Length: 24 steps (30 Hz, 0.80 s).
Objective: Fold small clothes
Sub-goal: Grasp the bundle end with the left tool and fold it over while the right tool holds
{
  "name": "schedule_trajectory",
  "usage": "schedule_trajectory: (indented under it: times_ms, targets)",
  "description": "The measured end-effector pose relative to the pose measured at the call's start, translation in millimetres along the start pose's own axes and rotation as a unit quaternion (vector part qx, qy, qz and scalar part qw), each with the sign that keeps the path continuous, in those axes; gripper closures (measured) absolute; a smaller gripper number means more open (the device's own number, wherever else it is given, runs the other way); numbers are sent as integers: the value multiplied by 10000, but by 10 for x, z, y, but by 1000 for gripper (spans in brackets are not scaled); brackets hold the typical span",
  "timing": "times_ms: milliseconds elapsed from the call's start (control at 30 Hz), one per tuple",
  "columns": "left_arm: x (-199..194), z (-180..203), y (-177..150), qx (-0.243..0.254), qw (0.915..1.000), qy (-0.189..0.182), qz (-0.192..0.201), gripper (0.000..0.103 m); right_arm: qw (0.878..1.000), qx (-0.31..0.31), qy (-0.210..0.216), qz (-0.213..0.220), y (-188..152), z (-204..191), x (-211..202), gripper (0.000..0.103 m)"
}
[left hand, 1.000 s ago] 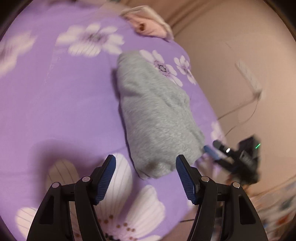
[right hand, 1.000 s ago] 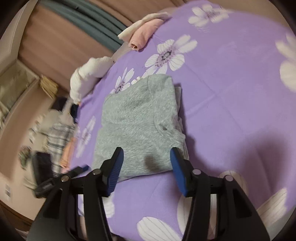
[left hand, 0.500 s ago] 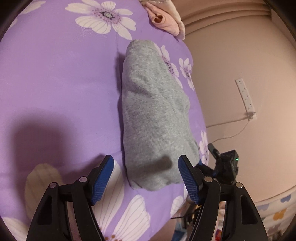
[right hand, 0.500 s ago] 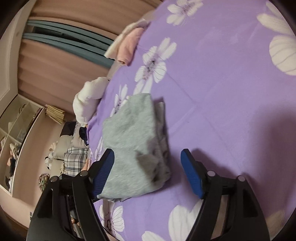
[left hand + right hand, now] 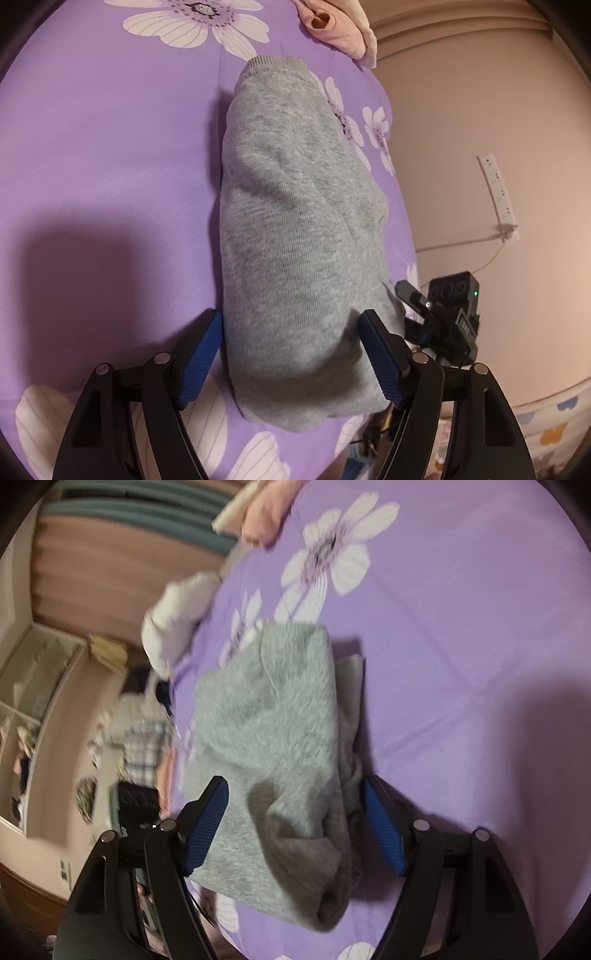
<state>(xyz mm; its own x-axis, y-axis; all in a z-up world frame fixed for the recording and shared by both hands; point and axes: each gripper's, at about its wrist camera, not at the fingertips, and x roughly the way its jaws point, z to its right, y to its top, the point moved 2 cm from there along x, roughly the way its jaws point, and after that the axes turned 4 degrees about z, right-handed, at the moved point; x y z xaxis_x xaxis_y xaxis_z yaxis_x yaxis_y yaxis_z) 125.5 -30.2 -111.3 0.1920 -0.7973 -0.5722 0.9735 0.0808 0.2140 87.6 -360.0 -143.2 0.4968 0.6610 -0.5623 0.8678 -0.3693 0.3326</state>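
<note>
A folded grey garment (image 5: pixel 295 221) lies lengthwise on the purple flowered bed sheet (image 5: pixel 92 147). My left gripper (image 5: pixel 291 360) straddles its near end. The jaws are opening, with one blue pad at each side of the cloth and neither squeezing it. In the right wrist view, which is blurred, the same grey garment (image 5: pixel 269 716) shows its layered edge on the right. My right gripper (image 5: pixel 295 827) stands open across the near corner, with the cloth between its fingers. The purple sheet (image 5: pixel 461 627) stretches away to the right.
Folded pink clothes (image 5: pixel 332 22) lie at the far end of the bed, and a white bundle (image 5: pixel 177 620) at its left edge. A black device with a green light (image 5: pixel 443 314) sits by the garment's right near corner. A power strip (image 5: pixel 496 192) hangs on the wall.
Both grippers have moved forward and down until the garment's near end lies between their fingers. The right jaws have spread wider. The garment has stayed where it was.
</note>
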Motion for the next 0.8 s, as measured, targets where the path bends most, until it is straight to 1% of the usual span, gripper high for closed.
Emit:
schedule_trajectory:
  times_ms: [167,367,467,567,633,667,700,733,800]
  targets:
    - [39,-22,15,-24,10000,-23,-5,27,9995,-177,-39,-270,122,-41,151,29]
    - [145,22,75,101,9999,67,-39,24,9989,-379,7,-287,197,-73,288,30]
    - [190,52,96,165,9998,91,-45,21,9986,-459,-2,-267,211,-79,321,33]
    - [246,74,132,216,9997,126,-37,21,9987,-453,-29,-216,227,-61,340,40]
    - [262,84,136,231,9996,147,-12,21,9990,-418,-64,-150,224,-53,343,48]
    - [257,88,135,227,9996,155,6,21,9991,-400,-77,-117,221,-40,334,51]
    - [248,94,128,241,9996,165,33,21,9990,-409,-144,-63,209,-40,321,57]
    - [255,113,119,253,9995,198,60,21,9989,-429,-185,-9,191,-45,309,60]
    - [237,115,103,258,9992,279,125,25,9984,-496,-256,97,156,-83,288,63]
